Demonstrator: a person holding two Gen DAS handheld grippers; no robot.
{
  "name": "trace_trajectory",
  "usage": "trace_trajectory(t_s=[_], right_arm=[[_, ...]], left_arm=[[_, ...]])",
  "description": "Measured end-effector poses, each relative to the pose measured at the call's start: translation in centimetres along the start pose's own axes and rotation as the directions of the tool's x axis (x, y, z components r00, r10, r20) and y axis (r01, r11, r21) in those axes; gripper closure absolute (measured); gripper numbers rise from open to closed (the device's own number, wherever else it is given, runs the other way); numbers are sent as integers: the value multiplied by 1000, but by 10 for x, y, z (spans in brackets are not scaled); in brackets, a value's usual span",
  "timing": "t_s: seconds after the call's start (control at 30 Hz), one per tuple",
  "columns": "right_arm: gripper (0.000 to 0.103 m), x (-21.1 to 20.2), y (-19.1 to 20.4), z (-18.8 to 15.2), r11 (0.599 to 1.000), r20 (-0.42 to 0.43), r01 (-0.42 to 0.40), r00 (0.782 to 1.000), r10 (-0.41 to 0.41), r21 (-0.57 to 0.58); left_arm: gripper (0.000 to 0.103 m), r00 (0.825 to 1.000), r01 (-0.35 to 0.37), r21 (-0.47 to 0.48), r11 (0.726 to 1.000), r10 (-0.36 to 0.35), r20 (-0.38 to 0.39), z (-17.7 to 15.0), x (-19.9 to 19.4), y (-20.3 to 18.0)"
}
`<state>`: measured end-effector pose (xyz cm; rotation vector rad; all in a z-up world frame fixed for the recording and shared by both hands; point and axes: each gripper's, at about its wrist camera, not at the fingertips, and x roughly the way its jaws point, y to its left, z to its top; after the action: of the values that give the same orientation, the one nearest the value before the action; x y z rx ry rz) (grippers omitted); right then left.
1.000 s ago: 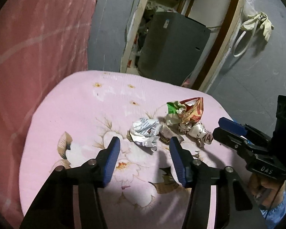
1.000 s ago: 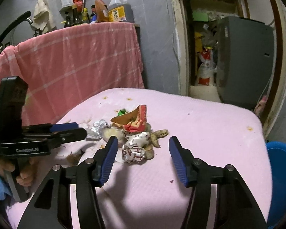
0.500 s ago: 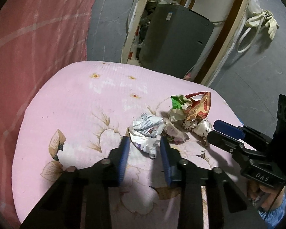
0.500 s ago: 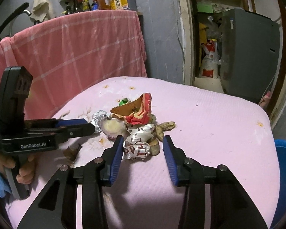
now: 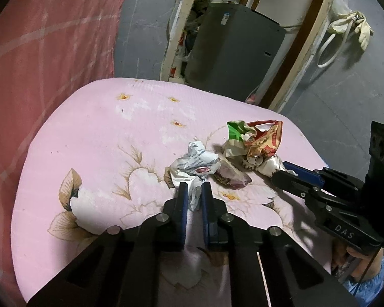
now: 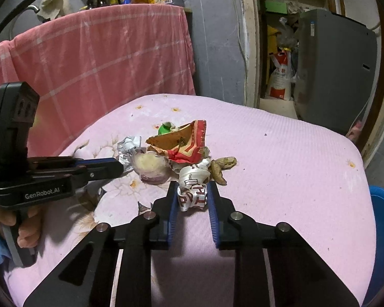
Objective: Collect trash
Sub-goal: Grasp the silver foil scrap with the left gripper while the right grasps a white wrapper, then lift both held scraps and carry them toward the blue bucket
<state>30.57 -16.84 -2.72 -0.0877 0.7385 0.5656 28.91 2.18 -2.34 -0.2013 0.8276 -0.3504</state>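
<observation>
trash pile [image 6: 181,153] mid-table, pink tablecloth [image 6: 281,158] edges bare

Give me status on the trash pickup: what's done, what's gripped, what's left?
Done: nothing visibly binned.
In hand: left gripper has shut on the silver wrapper; right gripper is closing on the white lettered wrapper, both on the pink cloth.
Left: red snack bag, peels, lifting everything off.

wrist views angled down, shared trash pile [image 5: 243,151]
</observation>
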Motion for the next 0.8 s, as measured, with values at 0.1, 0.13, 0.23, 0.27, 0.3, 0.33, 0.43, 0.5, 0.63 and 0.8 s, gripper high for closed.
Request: trace_trajectory(t_s=[0.1, 0.13, 0.23, 0.27, 0.3, 0.33, 0.43, 0.5, 0.63, 0.8], right_arm=[[88, -2, 0, -2, 1000, 14, -2, 1000, 2, 4], [89, -4, -2, -3, 1000, 25, -4, 1000, 3, 11], [89, -9, -8, -6, 998, 39, -42, 998, 40, 43], [89, -11, -10, -6, 997, 41, -55, 998, 53, 52], [89, -12, -13, -7, 995, 43, -70, 997, 67, 66], [89, -13, -14, -8, 994, 45, -78, 996, 75, 73], [89, -18, -16, -11, 990, 57, -109, 993, 105, 89], [90, -23, -15, -13, 989, 62, -118, 992, 113, 91], [90, -41, -15, -16, 991, 106, -99, 990, 89, 94], [90, -57, -16, -17, 990, 135, -101, 987, 87, 97]], left_arm=[[101, 1000, 3, 5, 1000, -3, 9, -2, -3, -3], [102, 1000, 8, 7, 1000, -8, 11, -3, -4, -4], [102, 999, 31, 4, 1000, -31, 16, -5, -9, -7], [102, 999, 32, 1, 999, -32, 18, -6, -11, -9], [102, 999, 33, -4, 999, -33, 17, -7, -12, -10], [102, 999, 39, -14, 999, -38, 16, -8, -13, -11], [103, 999, 37, -32, 999, -36, 24, -9, -19, -14], [103, 999, 23, -21, 1000, -22, 36, -11, -24, -20], [103, 997, 15, 1, 1000, -15, 71, -15, -37, -33], [103, 994, 70, -10, 998, -68, 90, -22, -44, -44]])
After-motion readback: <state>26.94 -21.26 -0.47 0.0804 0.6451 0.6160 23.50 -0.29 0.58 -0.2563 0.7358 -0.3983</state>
